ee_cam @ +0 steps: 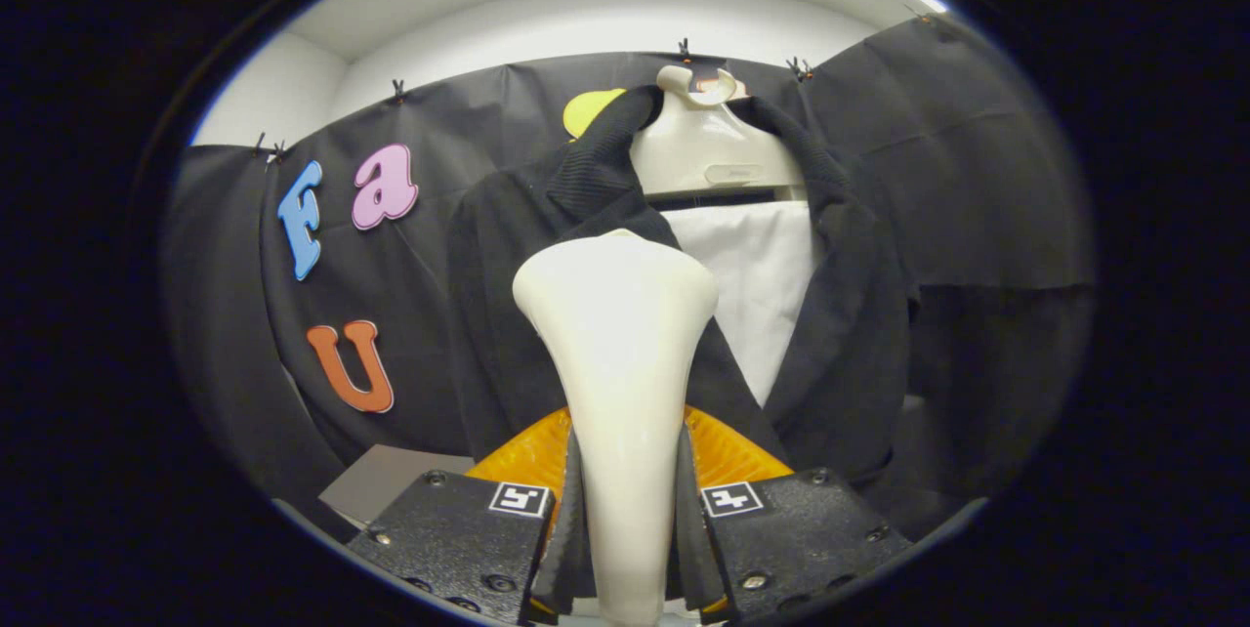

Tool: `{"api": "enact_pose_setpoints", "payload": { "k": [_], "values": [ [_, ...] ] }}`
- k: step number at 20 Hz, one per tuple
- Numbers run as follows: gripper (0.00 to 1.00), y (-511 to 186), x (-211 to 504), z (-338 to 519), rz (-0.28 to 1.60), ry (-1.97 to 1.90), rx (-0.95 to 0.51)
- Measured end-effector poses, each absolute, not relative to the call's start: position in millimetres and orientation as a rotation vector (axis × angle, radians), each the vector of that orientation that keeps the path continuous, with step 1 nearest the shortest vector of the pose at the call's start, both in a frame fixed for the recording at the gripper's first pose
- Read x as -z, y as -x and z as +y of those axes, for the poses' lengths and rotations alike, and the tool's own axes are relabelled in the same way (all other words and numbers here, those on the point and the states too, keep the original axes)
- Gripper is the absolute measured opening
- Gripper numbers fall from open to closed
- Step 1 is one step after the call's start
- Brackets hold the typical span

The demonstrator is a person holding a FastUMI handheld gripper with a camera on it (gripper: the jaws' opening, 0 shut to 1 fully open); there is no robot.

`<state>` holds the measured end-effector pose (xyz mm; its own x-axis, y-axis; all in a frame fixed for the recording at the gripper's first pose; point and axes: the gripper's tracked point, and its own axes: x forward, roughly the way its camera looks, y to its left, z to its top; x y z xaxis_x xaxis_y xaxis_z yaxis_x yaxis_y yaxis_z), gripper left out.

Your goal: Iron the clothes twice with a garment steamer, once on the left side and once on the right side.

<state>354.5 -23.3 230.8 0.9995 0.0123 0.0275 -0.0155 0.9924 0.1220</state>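
between the fingers, steamer gripped before jacket.

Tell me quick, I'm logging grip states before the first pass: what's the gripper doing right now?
Gripper: shut on the garment steamer, both fingers pressing its handle, head raised toward the black jacket.

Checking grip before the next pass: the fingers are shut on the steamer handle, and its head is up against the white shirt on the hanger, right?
Not quite. The gripper view shows the fingers shut on the steamer, but its head sits in front of the black jacket, at its lapel, beside the white shirt.
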Motion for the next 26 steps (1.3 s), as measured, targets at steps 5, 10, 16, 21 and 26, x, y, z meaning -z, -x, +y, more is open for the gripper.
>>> {"api": "enact_pose_setpoints", "payload": {
  "k": [5, 10, 16, 21, 26],
  "values": [
    [0.43, -358.4, -196.0, -31.5, 0.022, -0.104, 0.005],
    [0.43, -358.6, -156.0, -36.7, 0.081, -0.097, 0.023],
    [0.43, -357.0, -113.0, -43.5, 0.141, -0.091, 0.044],
    [0.43, -356.4, -79.4, -44.3, 0.194, -0.092, 0.045],
    [0.44, -358.5, -47.4, -50.3, 0.24, -0.117, 0.041]
  ]
}}
